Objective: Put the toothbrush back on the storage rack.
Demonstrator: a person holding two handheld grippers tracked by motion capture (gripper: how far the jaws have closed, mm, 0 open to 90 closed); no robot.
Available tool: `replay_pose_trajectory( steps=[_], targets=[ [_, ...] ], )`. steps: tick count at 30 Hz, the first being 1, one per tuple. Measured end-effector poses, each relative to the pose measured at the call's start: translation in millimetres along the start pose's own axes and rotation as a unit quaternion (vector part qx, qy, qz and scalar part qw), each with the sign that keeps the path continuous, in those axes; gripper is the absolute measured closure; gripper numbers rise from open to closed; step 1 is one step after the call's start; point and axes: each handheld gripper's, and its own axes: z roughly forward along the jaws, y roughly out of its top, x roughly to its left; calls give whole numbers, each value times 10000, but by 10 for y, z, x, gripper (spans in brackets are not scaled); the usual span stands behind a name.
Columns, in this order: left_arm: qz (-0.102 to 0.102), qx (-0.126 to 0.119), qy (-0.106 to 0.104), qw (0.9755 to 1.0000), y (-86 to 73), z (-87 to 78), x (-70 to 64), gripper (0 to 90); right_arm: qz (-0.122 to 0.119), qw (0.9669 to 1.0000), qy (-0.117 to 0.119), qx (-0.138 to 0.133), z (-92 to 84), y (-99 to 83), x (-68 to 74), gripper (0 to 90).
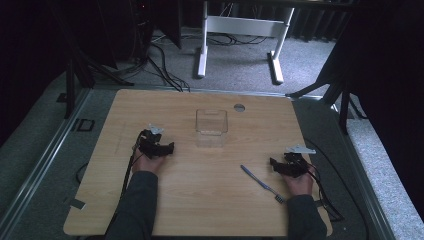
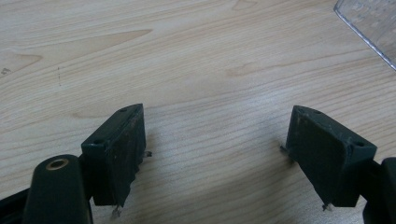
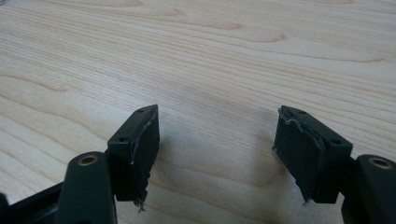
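Reading the table from left to right, with the clear box as my landmark:

Left gripper: I hold it left of the clear box and a little nearer to me, resting low on the table. In the left gripper view its jaws stand wide apart with bare wood between them, so it is released and carries nothing.

Clear box: it stands toward the far middle of the table, empty as far as I can see. Its corner shows at the upper right of the left gripper view, so this gripper points just past the box's near left side.

Toothbrush: it lies flat on the wood, nearer to me than the box and to its right. Its long axis runs on a diagonal, the blue-grey handle end pointing back up toward the box and the dark bristle end toward my right forearm.

Right gripper: it sits right of the box and nearer to me, just beside the toothbrush on the brush's right. Its jaws are spread with only wood grain between them, so it too is released.

Nearer hand: I judge the right one, by a wide margin.

What the move turns on: the toothbrush lies to the left of my right gripper, so I would swing left and turn the jaws across the diagonal handle.
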Motion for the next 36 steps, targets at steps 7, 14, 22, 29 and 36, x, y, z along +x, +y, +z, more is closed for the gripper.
replay_pose_trajectory(
  steps=[7,14,22,29,36],
  targets=[
    [-7,-11,8,10000,-5,-6,1,211,-35,10000,41,-11,-4,-4,-3,322],
    [-2,-31,-6,10000,-14,-17,2,237,-384,9989,-115,-231,-96,50,101,399],
    [8,-34,-8,10000,-16,-19,3,242,-688,9967,-78,-429,-204,200,185,422],
    [9,-32,-12,10000,-15,-19,4,242,-1018,9920,-317,-681,-320,458,206,411],
    [5,-33,-11,10000,-16,-19,3,243,-1073,9891,-408,-917,-409,697,202,439]
  ],
)
